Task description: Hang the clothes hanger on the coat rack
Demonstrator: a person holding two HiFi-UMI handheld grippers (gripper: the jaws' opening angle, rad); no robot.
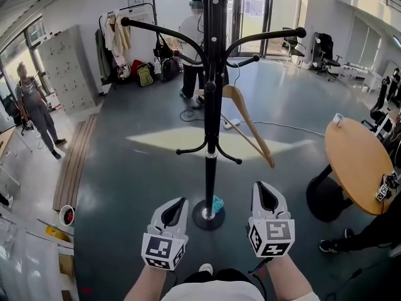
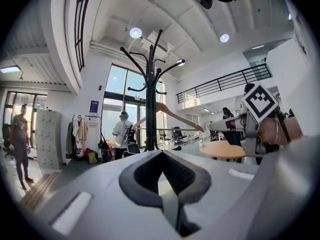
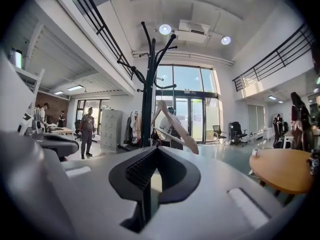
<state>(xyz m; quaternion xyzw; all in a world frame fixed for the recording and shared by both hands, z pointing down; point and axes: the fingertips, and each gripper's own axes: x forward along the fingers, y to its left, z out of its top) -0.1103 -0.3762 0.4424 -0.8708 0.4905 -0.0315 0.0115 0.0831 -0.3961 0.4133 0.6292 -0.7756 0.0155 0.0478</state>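
— Where's the wooden hanger (image 1: 248, 125)?
— Hanging tilted on the coat rack (image 1: 213, 99), right of its pole.
— And your hands?
— Side by side before the rack, pointing level at it. My left gripper (image 1: 180, 203) and right gripper (image 1: 262, 189) are both closed, empty.

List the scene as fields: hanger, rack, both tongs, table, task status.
hanger: wooden, hung on the rack, tilted, free of both tongs
rack: black, upright, straight ahead
left tongs: shut, empty, short of the rack
right tongs: shut, empty, short of the rack
table: round, at right, cup on it
task: looks done
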